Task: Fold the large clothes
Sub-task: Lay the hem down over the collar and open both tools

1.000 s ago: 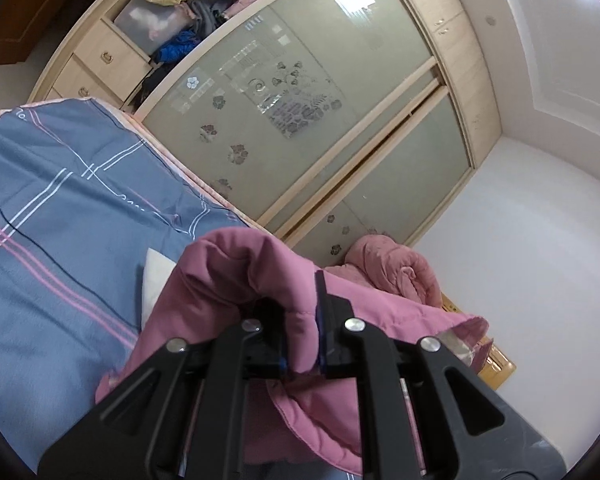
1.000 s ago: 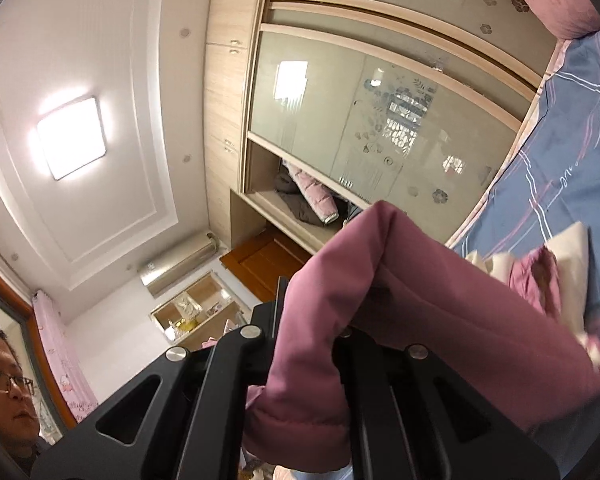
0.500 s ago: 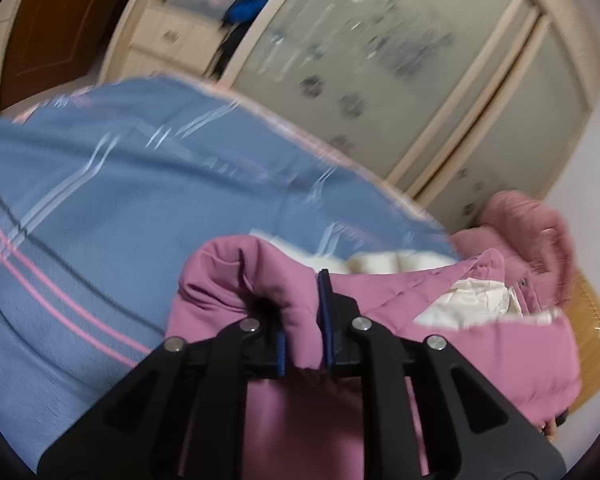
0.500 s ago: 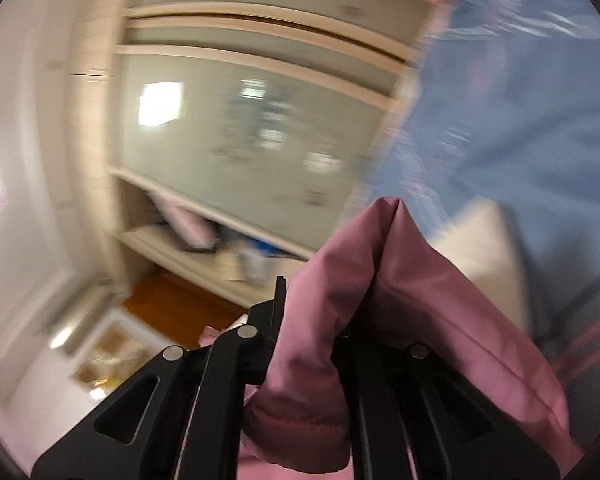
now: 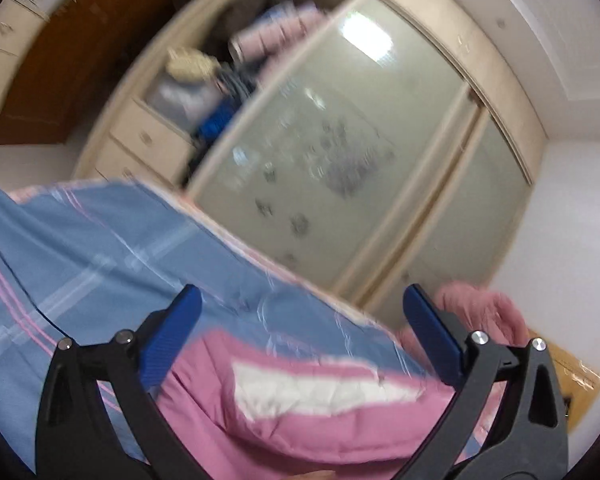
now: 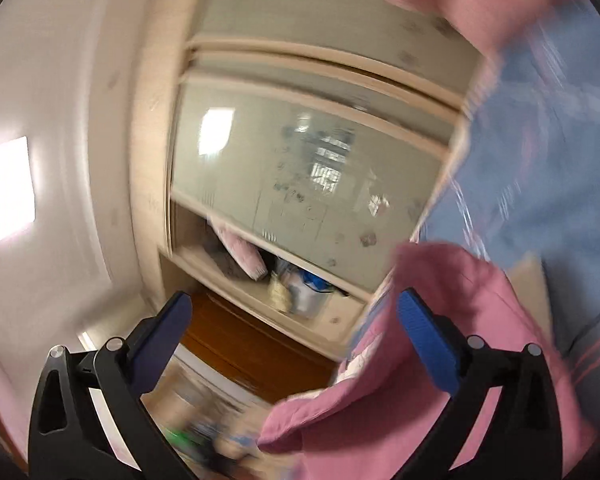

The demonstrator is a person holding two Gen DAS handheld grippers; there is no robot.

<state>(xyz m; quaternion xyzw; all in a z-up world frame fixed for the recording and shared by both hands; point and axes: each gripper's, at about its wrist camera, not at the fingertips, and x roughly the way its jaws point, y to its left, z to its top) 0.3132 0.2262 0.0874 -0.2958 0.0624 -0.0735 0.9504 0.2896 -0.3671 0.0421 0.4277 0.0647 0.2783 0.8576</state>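
Left wrist: left gripper (image 5: 302, 322) and right gripper (image 6: 294, 330) both spread wide, gripping nothing; pink jacket (image 5: 312, 424) lying on blue bedsheet (image 5: 100, 260), probably one fold done, more left.

Bright indoor light — a square ceiling lamp (image 6: 6, 190) blows out white at far left, its glare mirrored in the frosted wardrobe doors (image 5: 340, 168). Both views smear with motion blur — fisheye bending and dark vignetting at the edges.
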